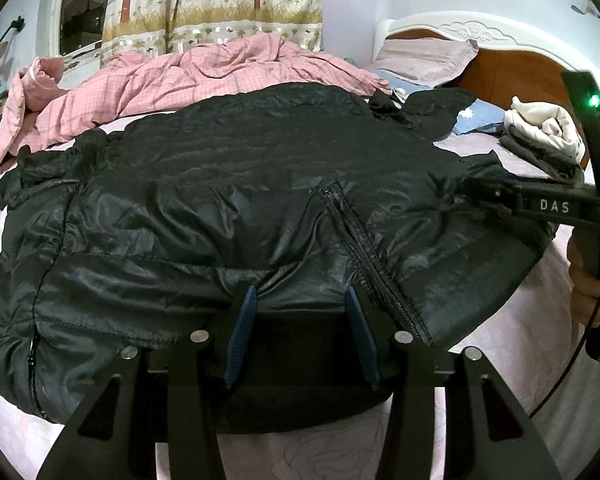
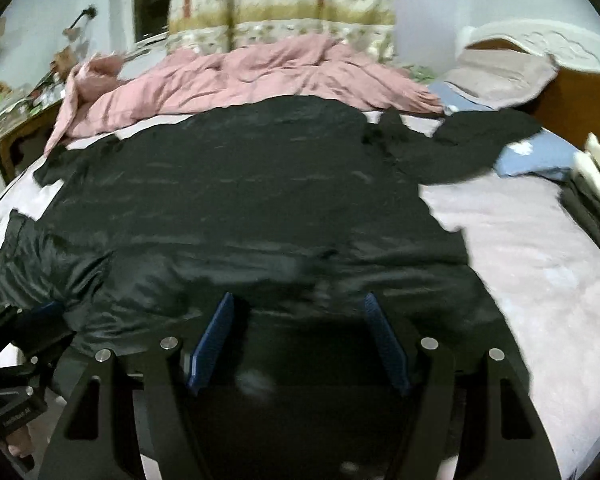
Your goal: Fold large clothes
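A large black puffer jacket [image 1: 220, 184] lies spread across the bed, zipper [image 1: 356, 240] facing up, its hem toward me. My left gripper [image 1: 300, 300] is open, its blue pads astride the jacket's hem near the zipper. My right gripper [image 2: 300, 308] is open too, its blue pads over the jacket's near edge; that view is blurred. The jacket fills the middle of the right wrist view [image 2: 228, 200]. The right gripper's body also shows in the left wrist view [image 1: 540, 204], at the jacket's right side.
A crumpled pink quilt [image 1: 204, 76] lies at the far side of the bed. Pillows [image 1: 424, 60] and a wooden headboard [image 1: 512, 68] are at the far right. A pile of pale and dark clothes [image 1: 544, 128] sits on the right. The pink sheet [image 2: 532, 248] shows right of the jacket.
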A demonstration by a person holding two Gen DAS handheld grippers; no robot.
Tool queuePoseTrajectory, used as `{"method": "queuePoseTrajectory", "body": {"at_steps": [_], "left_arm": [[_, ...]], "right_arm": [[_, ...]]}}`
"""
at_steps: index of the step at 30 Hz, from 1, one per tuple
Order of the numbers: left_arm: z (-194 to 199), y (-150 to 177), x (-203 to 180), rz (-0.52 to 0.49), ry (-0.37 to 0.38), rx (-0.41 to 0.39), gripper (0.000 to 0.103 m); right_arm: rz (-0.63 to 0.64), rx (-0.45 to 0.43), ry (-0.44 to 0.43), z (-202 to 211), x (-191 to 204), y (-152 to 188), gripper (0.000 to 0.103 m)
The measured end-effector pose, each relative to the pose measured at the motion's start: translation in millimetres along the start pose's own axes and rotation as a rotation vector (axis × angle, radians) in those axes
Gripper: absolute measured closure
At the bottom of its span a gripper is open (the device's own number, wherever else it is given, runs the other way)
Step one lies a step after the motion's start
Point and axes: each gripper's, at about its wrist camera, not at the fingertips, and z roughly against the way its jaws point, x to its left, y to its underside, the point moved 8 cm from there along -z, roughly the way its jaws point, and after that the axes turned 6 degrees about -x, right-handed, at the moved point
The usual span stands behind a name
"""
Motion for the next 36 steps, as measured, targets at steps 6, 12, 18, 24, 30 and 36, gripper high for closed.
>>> {"method": "queuePoseTrajectory", "body": {"at_steps": [6, 12, 18, 24, 30, 36], "left_arm": [[2, -1, 2, 0.013, 0.011, -0.010, 0.057], [3, -1, 2, 0.009, 0.010, -0.022, 0.056], [12, -4, 0, -0.014, -0.007, -0.064, 0.056], [52, -26, -9, -0.044, -0.009, -0.234, 0.046], [75, -28, -7, -0.009, -0.052, -0.275, 0.032], [75, 6, 6, 0.180, -0.014, -0.157, 0.015]], "right_arm": [[-0.005, 0.039, 0.005, -11, -3, 10, 0.033], [-0.087, -0.127, -0.109, 53, -10, 9, 0.033], [-0.121, -0.111, -0.259, 87, 14, 46, 0.033], [-0.195, -0.050, -0.350, 94, 43, 72, 0.033], [-0.312, 0.001, -0.347, 71, 38, 69, 0.033], [-0.370, 0.045, -0.353, 47, 42, 67, 0.033]]}}
